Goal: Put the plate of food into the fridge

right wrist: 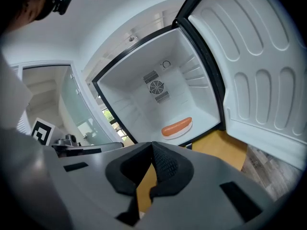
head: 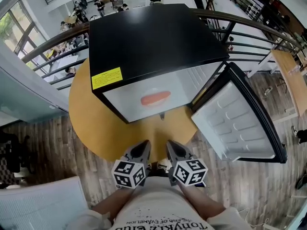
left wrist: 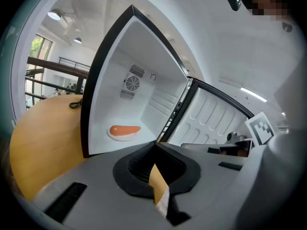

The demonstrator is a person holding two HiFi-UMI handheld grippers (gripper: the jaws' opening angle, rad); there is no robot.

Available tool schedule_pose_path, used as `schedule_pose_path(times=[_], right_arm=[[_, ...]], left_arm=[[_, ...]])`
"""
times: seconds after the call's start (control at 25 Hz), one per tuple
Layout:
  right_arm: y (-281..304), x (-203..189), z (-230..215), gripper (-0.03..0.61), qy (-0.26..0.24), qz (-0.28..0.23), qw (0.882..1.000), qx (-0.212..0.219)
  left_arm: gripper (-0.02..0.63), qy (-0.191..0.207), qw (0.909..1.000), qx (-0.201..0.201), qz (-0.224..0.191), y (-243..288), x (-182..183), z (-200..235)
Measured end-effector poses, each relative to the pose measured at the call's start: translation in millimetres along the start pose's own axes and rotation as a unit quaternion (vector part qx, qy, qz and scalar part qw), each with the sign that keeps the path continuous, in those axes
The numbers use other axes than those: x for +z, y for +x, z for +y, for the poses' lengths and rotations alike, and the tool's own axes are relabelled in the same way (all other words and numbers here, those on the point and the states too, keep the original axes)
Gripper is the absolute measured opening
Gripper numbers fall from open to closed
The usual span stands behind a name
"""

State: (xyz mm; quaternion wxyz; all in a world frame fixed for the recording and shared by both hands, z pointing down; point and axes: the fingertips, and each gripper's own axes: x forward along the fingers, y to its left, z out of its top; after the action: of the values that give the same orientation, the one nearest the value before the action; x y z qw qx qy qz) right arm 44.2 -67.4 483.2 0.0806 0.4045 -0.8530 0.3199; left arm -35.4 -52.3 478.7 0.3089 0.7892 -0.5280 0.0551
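The white plate with an orange sausage (head: 155, 98) lies on the floor of the small black fridge (head: 158, 37), whose door (head: 240, 121) hangs wide open to the right. The same plate (left wrist: 123, 131) shows in the left gripper view, and the plate (right wrist: 176, 127) again in the right gripper view, alone inside the white interior. My left gripper (head: 143, 144) and right gripper (head: 171, 145) sit side by side near my body, well short of the fridge. Both the left gripper (left wrist: 156, 147) and the right gripper (right wrist: 152, 145) are shut with nothing held.
The fridge stands on a round wooden table (head: 86, 114) over plank flooring. A curved railing (head: 48, 47) runs behind it. A dark cable (left wrist: 76, 104) lies on the table left of the fridge. The open door juts out past the table edge on the right.
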Motion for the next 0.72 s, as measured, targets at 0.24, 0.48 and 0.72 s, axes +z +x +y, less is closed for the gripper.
schedule_pose_path(times=[0.24, 0.48, 0.72], right_arm=[[0, 6, 4, 0.026, -0.017, 0.002, 1.000, -0.005], [1, 0, 13, 0.026, -0.030, 0.009, 0.999, -0.008], [-1, -3, 17, 0.025, -0.048, 0.008, 0.999, -0.011]], left_arm=[[0.023, 0.000, 1.0000, 0.000, -0.007, -2, 6, 0], [0.023, 0.005, 1.0000, -0.005, -0.002, -3, 2, -5], [0.023, 0.003, 1.0000, -0.007, 0.000, -4, -5, -4]])
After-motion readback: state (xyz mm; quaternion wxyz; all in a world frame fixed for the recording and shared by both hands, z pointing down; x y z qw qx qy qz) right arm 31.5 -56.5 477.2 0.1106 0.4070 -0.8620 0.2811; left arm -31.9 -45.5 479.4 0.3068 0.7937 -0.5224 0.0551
